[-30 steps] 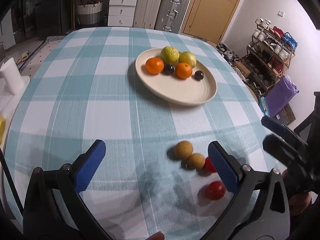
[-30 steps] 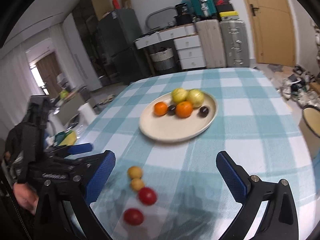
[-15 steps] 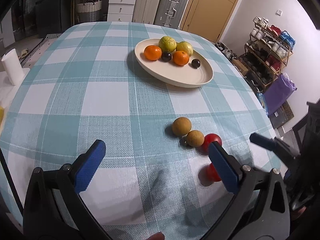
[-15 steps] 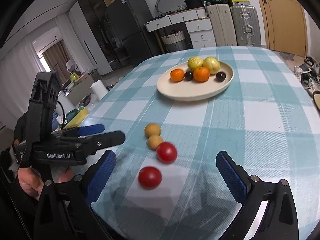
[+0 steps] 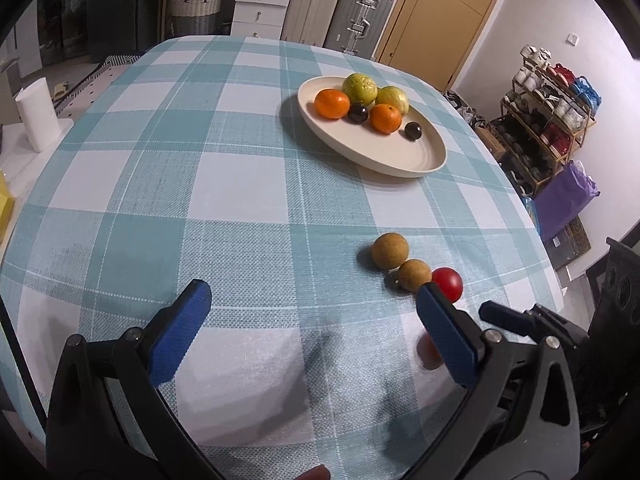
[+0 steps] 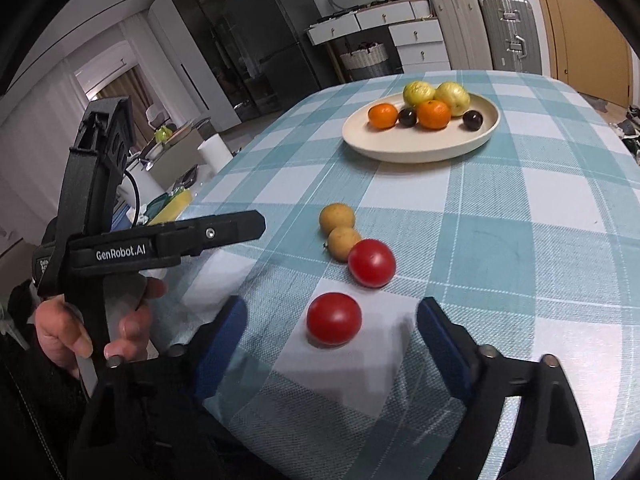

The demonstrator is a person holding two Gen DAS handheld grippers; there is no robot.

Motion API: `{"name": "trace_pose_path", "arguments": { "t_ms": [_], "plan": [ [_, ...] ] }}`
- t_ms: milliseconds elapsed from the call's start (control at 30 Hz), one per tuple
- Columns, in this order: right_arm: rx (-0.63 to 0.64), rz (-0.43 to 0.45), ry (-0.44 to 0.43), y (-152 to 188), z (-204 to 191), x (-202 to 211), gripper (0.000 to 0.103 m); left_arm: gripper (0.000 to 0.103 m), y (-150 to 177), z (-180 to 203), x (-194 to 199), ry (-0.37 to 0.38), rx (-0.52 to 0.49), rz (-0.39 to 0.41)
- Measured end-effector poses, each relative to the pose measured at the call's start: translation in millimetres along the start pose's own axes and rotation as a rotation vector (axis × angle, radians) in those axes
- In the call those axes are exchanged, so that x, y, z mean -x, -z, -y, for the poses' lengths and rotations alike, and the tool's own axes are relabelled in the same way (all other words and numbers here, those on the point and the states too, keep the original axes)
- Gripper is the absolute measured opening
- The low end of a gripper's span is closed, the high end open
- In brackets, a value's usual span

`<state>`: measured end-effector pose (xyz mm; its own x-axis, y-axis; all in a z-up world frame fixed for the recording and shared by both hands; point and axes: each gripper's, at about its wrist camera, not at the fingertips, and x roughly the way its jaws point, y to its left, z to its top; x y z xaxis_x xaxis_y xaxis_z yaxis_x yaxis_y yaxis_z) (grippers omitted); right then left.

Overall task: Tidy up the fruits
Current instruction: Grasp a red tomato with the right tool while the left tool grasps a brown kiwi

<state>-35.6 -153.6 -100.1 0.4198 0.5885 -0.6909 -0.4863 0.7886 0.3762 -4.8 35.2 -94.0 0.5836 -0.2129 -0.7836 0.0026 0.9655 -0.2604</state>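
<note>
A cream plate (image 5: 400,156) (image 6: 400,150) holds two oranges, two yellow-green fruits and two dark plums. On the checked tablecloth lie two small brown fruits (image 5: 389,251) (image 6: 337,218) and two red tomatoes (image 6: 371,263) (image 6: 334,318). My right gripper (image 6: 326,338) is open, its jaws to either side of the nearer tomato and a little short of it. My left gripper (image 5: 312,328) is open and empty above bare cloth, left of the loose fruits; its right finger (image 5: 446,332) hides most of the nearer tomato (image 5: 428,354).
The table's near right edge runs just beyond the loose fruits. A paper roll (image 5: 34,116) stands off the table's left side. Suitcases (image 5: 340,4), drawers and a shoe rack (image 5: 548,108) stand around the room. The left gripper's body (image 6: 120,240) shows at the right wrist view's left.
Both grippers have drawn closer to the loose fruits. The right gripper has dropped toward the nearer tomato, which now lies between its jaws. The fruits have not moved.
</note>
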Motion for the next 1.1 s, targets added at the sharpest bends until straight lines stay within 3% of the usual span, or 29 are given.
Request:
{"name": "trace_pose_path", "arguments": {
  "t_ms": [100, 233, 300, 367, 1100],
  "plan": [
    [0.024, -0.020, 0.003, 1.3, -3.4, -5.1, 0.059, 0.102, -0.2, -2.4, -1.3, 0.003, 0.007, -0.004],
    [0.044, -0.043, 0.005, 3.2, -6.8, -13.3, 0.047, 0.102, -1.5, 0.0, 0.0, 0.019, 0.001, 0.005],
    [0.037, -0.057, 0.004, 3.9, -5.1, -17.7, 0.035, 0.102, -1.7, 1.4, -0.4, 0.022, -0.002, 0.003],
    [0.019, -0.051, -0.011, 3.4, -0.9, -17.8, 0.032, 0.102, -1.8, 1.9, -2.3, 0.022, -0.001, -0.004],
    [-0.022, 0.037, -0.038, -10.0, 23.9, 4.4, 0.031, 0.102, -31.7, 28.1, -34.7, 0.072, -0.006, -0.058]
  ]
}}
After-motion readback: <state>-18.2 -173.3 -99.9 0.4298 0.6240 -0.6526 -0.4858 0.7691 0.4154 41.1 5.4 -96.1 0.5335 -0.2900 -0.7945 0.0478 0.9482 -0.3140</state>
